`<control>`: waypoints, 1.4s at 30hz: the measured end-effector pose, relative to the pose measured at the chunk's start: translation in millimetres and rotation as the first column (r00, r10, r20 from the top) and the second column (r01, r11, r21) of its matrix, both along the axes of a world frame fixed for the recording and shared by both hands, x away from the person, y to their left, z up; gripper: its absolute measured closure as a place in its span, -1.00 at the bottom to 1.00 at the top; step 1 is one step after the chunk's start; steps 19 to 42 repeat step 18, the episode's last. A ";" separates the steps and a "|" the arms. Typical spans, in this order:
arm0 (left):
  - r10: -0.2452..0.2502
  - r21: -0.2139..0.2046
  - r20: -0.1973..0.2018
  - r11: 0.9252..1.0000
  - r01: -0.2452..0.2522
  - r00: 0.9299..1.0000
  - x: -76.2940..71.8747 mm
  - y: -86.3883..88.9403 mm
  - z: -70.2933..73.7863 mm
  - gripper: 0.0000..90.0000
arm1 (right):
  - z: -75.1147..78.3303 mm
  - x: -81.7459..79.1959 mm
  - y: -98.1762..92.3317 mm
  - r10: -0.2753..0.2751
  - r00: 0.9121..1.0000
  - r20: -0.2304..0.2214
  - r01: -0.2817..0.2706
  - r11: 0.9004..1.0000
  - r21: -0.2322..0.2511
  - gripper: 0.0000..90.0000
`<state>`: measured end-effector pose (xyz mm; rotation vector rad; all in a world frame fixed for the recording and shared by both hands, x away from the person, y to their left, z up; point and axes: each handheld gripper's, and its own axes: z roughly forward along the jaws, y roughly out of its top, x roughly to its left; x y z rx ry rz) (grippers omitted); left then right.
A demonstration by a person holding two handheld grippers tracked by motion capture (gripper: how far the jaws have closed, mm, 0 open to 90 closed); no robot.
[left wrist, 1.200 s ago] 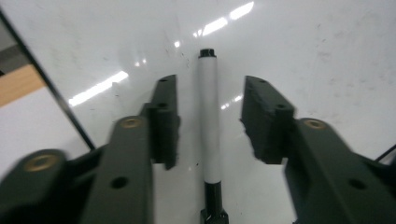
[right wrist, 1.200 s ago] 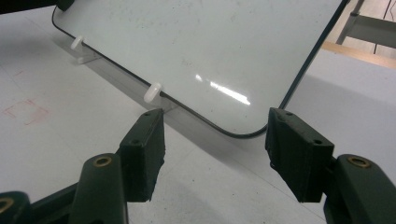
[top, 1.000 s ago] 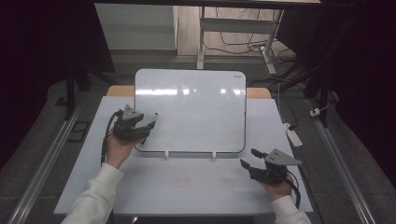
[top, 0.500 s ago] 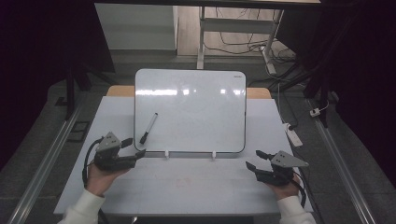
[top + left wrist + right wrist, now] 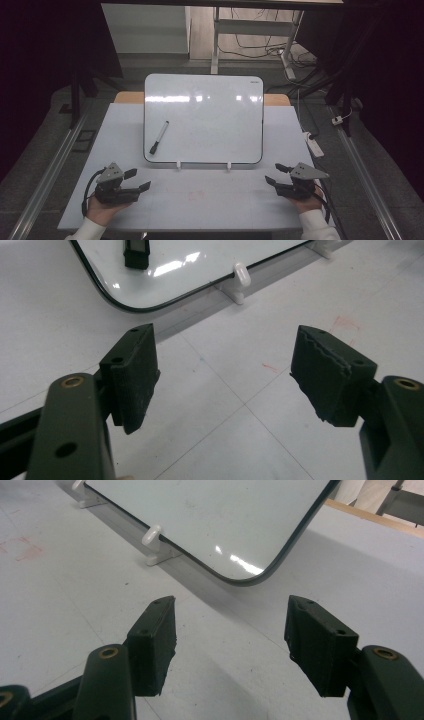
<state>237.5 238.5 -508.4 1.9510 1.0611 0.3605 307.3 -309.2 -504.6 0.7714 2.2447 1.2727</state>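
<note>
Marker (image 5: pixel 159 137) lies on whiteboard (image 5: pixel 210 100), at 1 o'clock from left gripper (image 5: pixel 140 180), well apart. Its jaws have just been opening, now wide, empty. Right gripper (image 5: pixel 272 174) jaws wide, empty.

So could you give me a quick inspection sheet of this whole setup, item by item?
Surface: white table, faint red marks near the front middle.
Job's things: marker lying on the whiteboard, which leans back on two small white clips; board looks blank.
Clutter: nothing seen.
Grippers: left tool open, its jaws just widened, nothing between them; right tool open, nothing between its jaws. Both rest low on the table in front of the board.
Cables: a black cable loops from the left tool; loose wires on the floor beyond the table.
Surroundings: dark room, metal rails at both sides, white power strip at the right.
</note>
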 end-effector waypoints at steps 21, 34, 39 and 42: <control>-0.001 0.027 0.020 1.000 0.001 1.000 0.2 -1.9 0.3 -0.41 | 0.3 0.8 2.8 0.009 1.000 0.010 -0.009 1.000 -0.001 -0.17; -0.001 0.027 0.020 1.000 0.001 1.000 0.2 -1.9 0.3 -0.41 | 0.3 0.8 2.8 0.009 1.000 0.010 -0.009 1.000 -0.001 -0.17; -0.001 0.027 0.020 1.000 0.001 1.000 0.2 -1.9 0.3 -0.41 | 0.3 0.8 2.8 0.009 1.000 0.010 -0.009 1.000 -0.001 -0.17; -0.001 0.027 0.020 1.000 0.001 1.000 0.2 -1.9 0.3 -0.41 | 0.3 0.8 2.8 0.009 1.000 0.010 -0.009 1.000 -0.001 -0.17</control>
